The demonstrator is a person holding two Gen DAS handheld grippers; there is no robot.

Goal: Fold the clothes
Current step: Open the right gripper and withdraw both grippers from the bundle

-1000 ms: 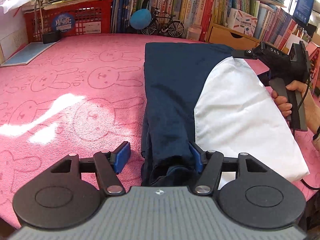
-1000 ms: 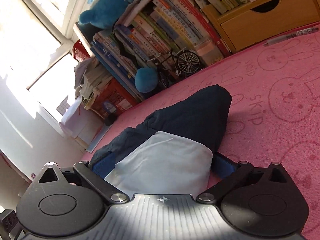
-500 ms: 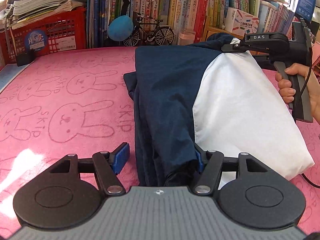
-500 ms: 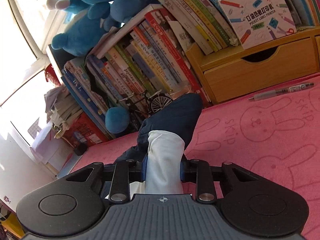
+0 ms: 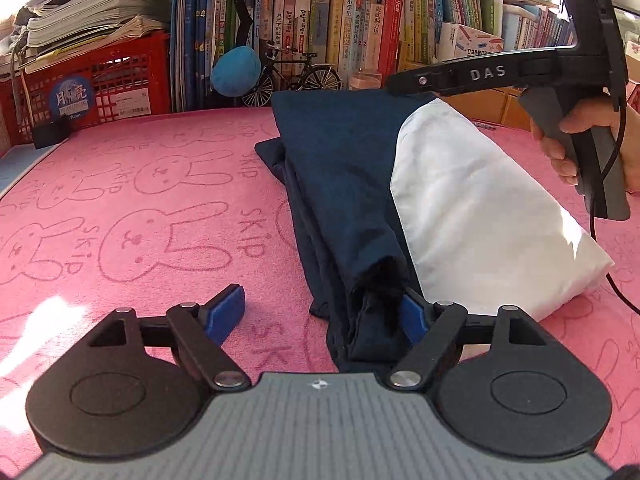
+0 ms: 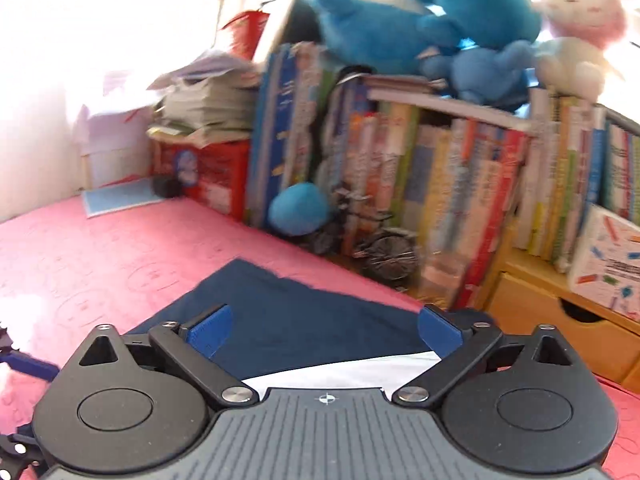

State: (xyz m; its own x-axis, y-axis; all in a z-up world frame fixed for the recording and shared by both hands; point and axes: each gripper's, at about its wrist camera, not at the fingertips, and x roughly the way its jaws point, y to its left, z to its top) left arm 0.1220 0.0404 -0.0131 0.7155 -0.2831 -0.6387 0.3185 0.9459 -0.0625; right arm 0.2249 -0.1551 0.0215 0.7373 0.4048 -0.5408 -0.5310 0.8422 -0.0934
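A navy and white garment (image 5: 360,184) lies folded lengthwise on the pink bunny-print cover (image 5: 132,208). Its white panel (image 5: 480,216) is on the right. My left gripper (image 5: 324,312) is open at the garment's near end; the navy cloth bunches against the right finger. My right gripper (image 6: 324,326) is open and hovers over the garment's far end (image 6: 304,312). It also shows in the left wrist view (image 5: 404,82), held by a hand, just above the cloth.
A bookshelf (image 5: 352,28) runs along the back, with a red crate (image 5: 92,84), a blue ball (image 5: 236,72) and a model bicycle (image 5: 296,76). Wooden drawers (image 6: 560,320) stand at the right. Plush toys (image 6: 420,24) sit on the books.
My right gripper opened and let go of the garment's far end, which dropped flat onto the cover. The right gripper rose and turned. The left gripper stayed open at the near end.
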